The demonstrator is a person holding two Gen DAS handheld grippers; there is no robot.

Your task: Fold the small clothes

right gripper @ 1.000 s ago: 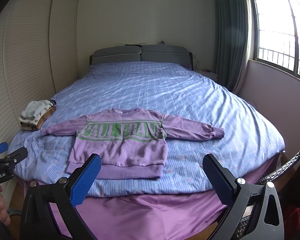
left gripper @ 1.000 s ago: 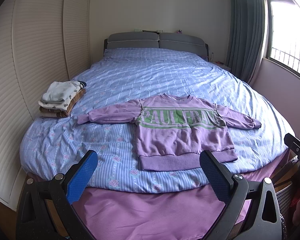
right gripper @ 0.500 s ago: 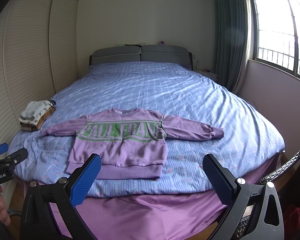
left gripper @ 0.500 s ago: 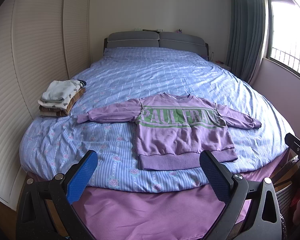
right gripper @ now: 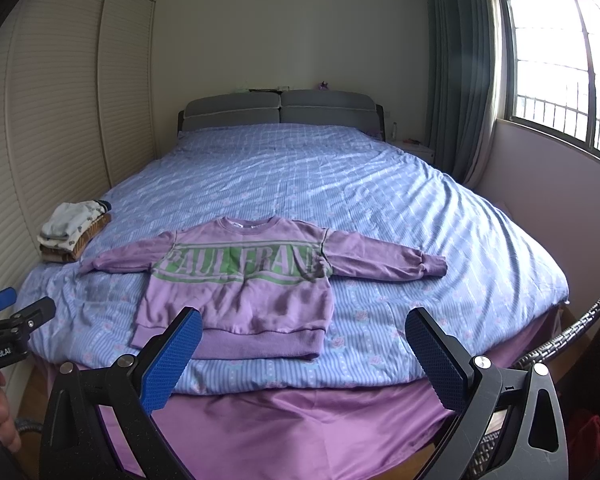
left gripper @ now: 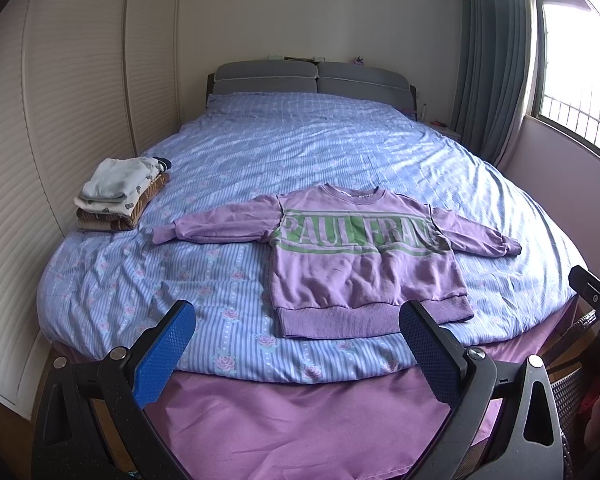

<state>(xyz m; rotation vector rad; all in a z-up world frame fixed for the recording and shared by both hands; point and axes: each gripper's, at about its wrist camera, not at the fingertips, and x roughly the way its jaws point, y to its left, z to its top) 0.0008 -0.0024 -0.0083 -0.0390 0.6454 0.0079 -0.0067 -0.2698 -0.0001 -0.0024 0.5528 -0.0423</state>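
While both jaws are standing wide and empty, we are holding two grippers, left gripper (left gripper: 296, 326) and right gripper (right gripper: 302, 330), before one purple sweatshirt (left gripper: 356, 256) lying flat, sleeves spread, near the bed (left gripper: 300, 152) foot; one folded stack (left gripper: 120, 192) is sitting left.

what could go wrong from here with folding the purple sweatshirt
1. The sweatshirt has its hem near the bed's foot edge; a tug toward the person could slide it off.
2. The left gripper and right gripper are open and off the cloth; a pinch may catch the duvet too.
3. The left sleeve ends near the folded stack; swinging it could disturb the stack.
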